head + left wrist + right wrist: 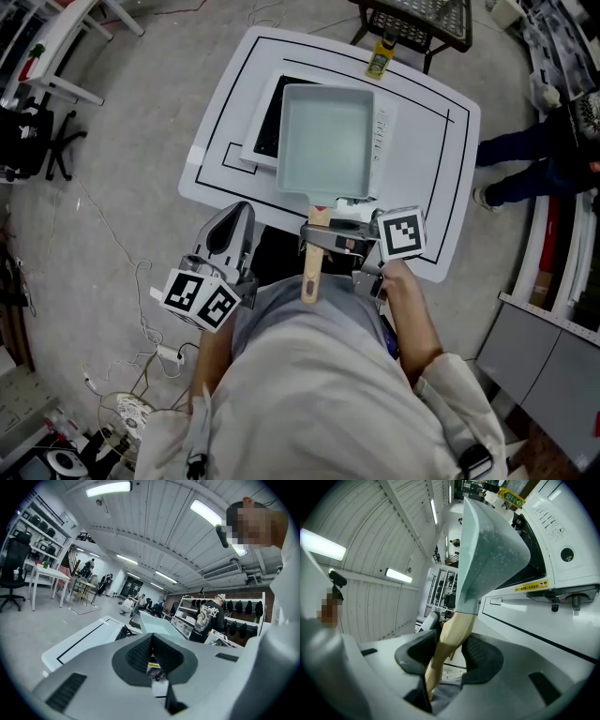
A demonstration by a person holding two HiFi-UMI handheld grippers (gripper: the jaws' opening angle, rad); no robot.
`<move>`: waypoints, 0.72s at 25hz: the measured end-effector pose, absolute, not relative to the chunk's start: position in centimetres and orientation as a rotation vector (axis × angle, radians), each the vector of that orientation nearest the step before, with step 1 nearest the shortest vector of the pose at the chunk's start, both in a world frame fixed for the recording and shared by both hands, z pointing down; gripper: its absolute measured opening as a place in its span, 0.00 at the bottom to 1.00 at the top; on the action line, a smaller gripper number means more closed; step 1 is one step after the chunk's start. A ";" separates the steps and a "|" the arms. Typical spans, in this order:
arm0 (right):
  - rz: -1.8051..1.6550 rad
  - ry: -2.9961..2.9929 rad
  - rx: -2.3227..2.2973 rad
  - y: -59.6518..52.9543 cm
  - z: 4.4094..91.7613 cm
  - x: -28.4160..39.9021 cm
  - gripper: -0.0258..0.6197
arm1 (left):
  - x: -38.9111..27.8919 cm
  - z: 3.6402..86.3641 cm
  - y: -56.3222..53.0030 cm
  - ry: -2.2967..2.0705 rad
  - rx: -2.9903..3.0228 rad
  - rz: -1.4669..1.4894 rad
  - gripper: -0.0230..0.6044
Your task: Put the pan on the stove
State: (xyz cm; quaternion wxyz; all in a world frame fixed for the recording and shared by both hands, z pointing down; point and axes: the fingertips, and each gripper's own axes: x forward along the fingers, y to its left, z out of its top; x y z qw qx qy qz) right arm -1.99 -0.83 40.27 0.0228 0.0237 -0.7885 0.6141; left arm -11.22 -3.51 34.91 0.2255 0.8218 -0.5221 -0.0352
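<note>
A pale blue-green rectangular pan (pixel 326 141) sits over the right part of the white stove (pixel 269 127) with black glass, on the white table (pixel 220 131). I cannot tell whether it rests on the stove or hovers. Its wooden handle (pixel 312 277) points back toward me, and my right gripper (pixel 323 234) is shut on it. In the right gripper view the handle (pixel 450 639) runs between the pads of the right gripper (pixel 450 654), with the pan (pixel 487 541) beside the stove (pixel 562 550). My left gripper (pixel 234 220) hangs at the table's near edge, left of the handle. The left gripper (pixel 152 651) is shut on nothing.
A yellow bottle (pixel 379 58) stands at the table's far edge, in front of a black wire rack (pixel 417 19). A person (pixel 534 159) stands to the right of the table. Cables and a power strip (pixel 164 354) lie on the floor at the lower left.
</note>
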 end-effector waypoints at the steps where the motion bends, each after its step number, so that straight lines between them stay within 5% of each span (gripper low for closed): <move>1: 1.898 -2.444 0.071 -1.0 40.3 -2.0 0.30 | -11.3 34.9 -3.7 -1.443 2.263 -0.097 0.03; 18: 1.918 -2.435 0.085 -3.7 40.8 -3.0 0.31 | -11.0 35.6 -6.8 -1.396 2.276 -0.081 0.03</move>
